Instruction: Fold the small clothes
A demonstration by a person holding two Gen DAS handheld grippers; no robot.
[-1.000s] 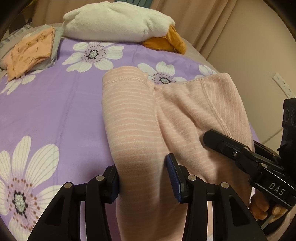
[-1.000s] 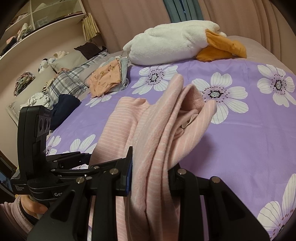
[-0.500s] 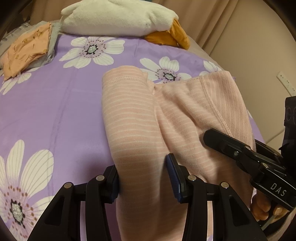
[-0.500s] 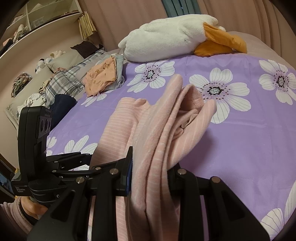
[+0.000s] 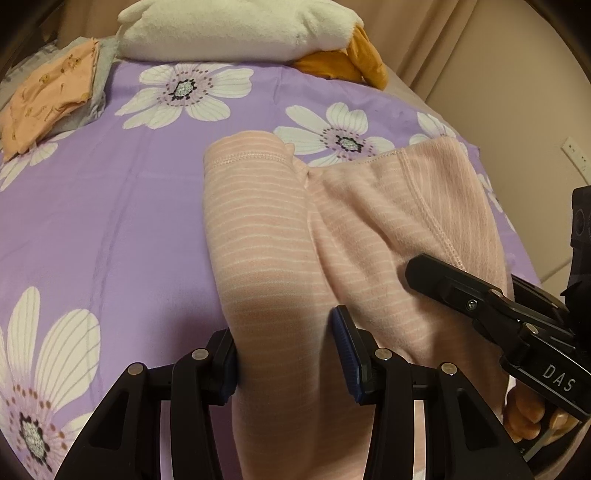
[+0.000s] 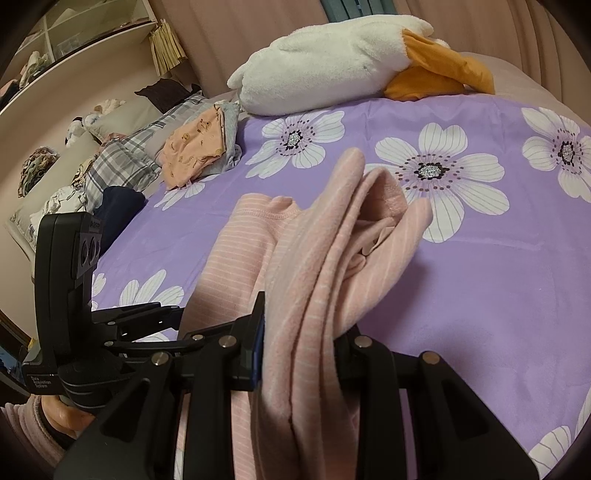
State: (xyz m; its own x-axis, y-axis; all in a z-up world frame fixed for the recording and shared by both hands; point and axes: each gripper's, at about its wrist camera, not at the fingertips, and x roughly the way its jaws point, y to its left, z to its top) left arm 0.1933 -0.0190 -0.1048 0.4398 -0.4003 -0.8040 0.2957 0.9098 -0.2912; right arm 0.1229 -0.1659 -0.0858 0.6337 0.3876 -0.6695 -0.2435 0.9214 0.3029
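Note:
A pink striped garment lies on the purple flowered bedspread. My left gripper is shut on its near edge, with the cloth between the blue pads. My right gripper is shut on a bunched fold of the same garment, which stands up in front of that camera. The right gripper also shows at the right of the left wrist view. The left gripper shows at the lower left of the right wrist view.
A folded orange garment on a grey one lies at the far left of the bed. A white and orange plush lies along the far edge. Pillows and clothes are piled left, below shelves. A wall stands right.
Both grippers have moved forward over the bed with the pink garment held. The plush and the orange garment now look nearer. The grips are unchanged.

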